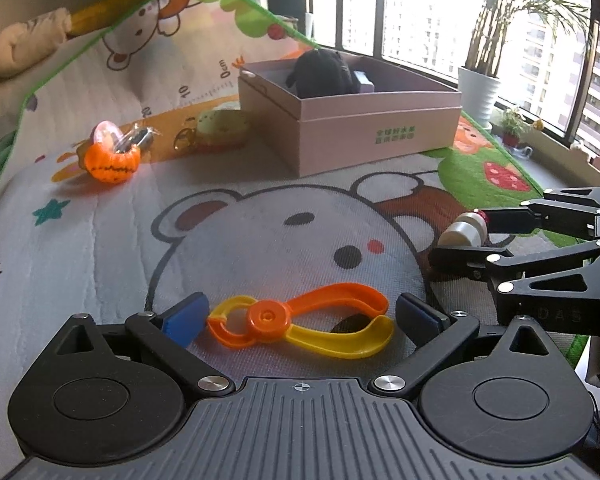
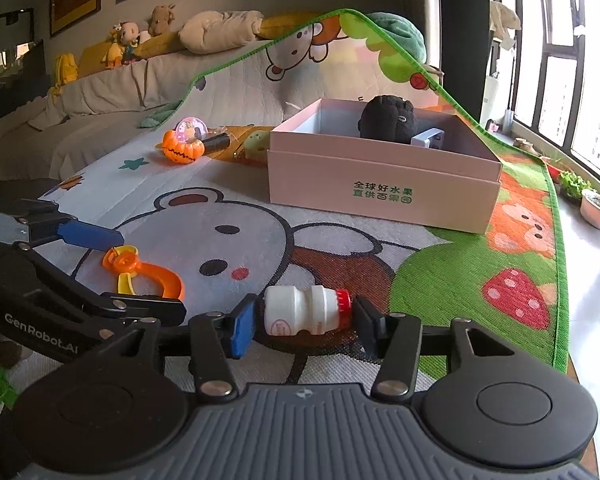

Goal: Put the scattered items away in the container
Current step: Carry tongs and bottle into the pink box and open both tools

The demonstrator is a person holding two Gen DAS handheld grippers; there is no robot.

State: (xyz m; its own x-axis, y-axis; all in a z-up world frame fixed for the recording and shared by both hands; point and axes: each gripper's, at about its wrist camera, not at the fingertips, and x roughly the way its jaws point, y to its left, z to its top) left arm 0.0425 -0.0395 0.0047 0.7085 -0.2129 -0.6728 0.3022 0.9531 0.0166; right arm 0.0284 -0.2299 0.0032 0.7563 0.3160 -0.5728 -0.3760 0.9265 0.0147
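An orange and yellow toy tongs (image 1: 300,326) lies on the play mat between the open fingers of my left gripper (image 1: 300,318); it also shows in the right wrist view (image 2: 140,272). My right gripper (image 2: 304,316) has its pads against both ends of a small white bottle with a red cap (image 2: 304,312), lying on the mat; the bottle also shows in the left wrist view (image 1: 462,232). The pink box (image 2: 380,176) stands further back, holding a black plush toy (image 2: 388,118) and a small white item (image 2: 428,138).
An orange pumpkin toy (image 1: 112,160) with a pink round toy and a dark wrapped item lies far left on the mat, and a green plush keychain (image 1: 220,126) sits beside the box (image 1: 352,116). The mat's far edge rises against a sofa. Potted plants stand by the window at right.
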